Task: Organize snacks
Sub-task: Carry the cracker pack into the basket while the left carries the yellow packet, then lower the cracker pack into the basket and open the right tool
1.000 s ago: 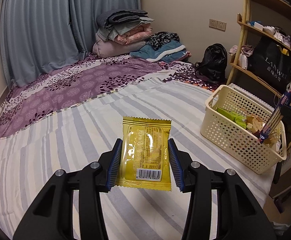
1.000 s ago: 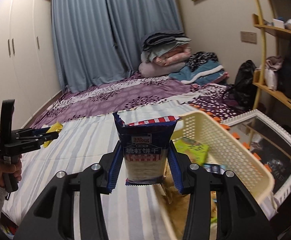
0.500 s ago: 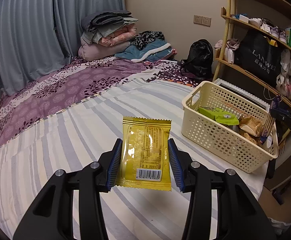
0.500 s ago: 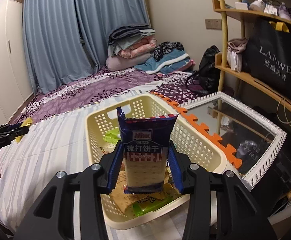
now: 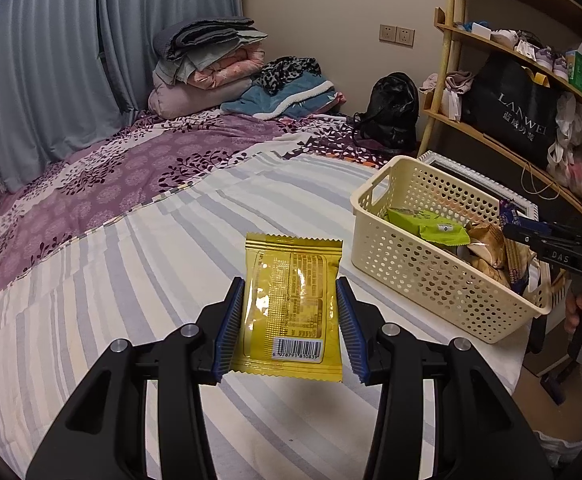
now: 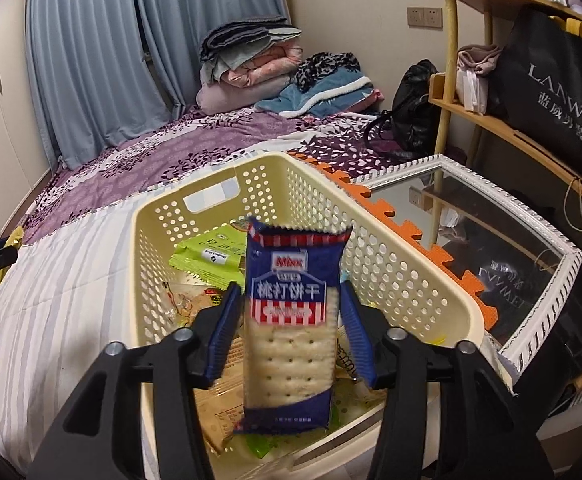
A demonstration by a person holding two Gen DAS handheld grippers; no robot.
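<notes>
Blue soda-cracker packet over the cream perforated plastic basket, right gripper jaws opening to drop it in among the other snacks. Yellow foil snack sachet pinched in the left gripper above the striped bed, waiting its turn.

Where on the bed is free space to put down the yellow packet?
The striped sheet left of the cream basket, up to the purple floral cover, is bare. The basket is crowded with snacks, and folded bedding fills the far end.
</notes>
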